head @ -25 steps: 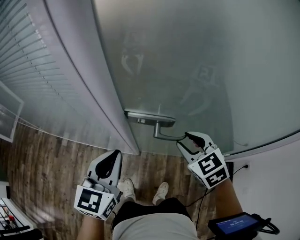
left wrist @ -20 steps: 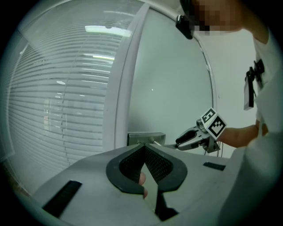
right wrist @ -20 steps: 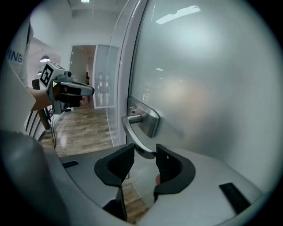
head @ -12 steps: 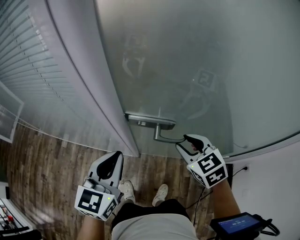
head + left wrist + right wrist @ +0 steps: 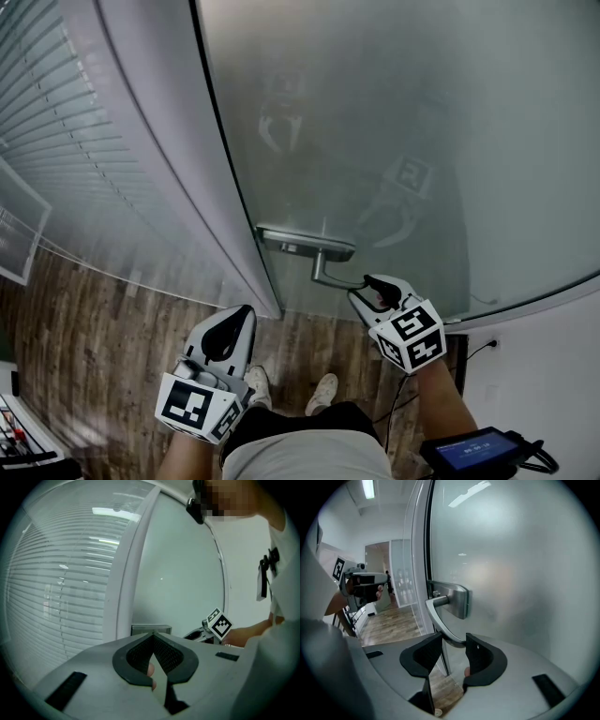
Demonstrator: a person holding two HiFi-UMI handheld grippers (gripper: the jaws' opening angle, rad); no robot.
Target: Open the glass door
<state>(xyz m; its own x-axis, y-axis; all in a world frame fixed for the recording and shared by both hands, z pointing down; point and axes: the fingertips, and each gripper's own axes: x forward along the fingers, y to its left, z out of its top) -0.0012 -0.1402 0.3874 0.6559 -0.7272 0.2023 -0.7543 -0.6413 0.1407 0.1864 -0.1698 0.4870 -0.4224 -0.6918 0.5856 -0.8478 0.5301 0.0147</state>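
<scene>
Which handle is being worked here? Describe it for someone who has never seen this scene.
Find the frosted glass door filling the head view. Near its left edge sits a metal plate. The handle is the curved lever sticking out of it, the only part held by the right gripper.

Cool, dim light, soft glare on the glass door (fisheye edges, dark corners)
</scene>
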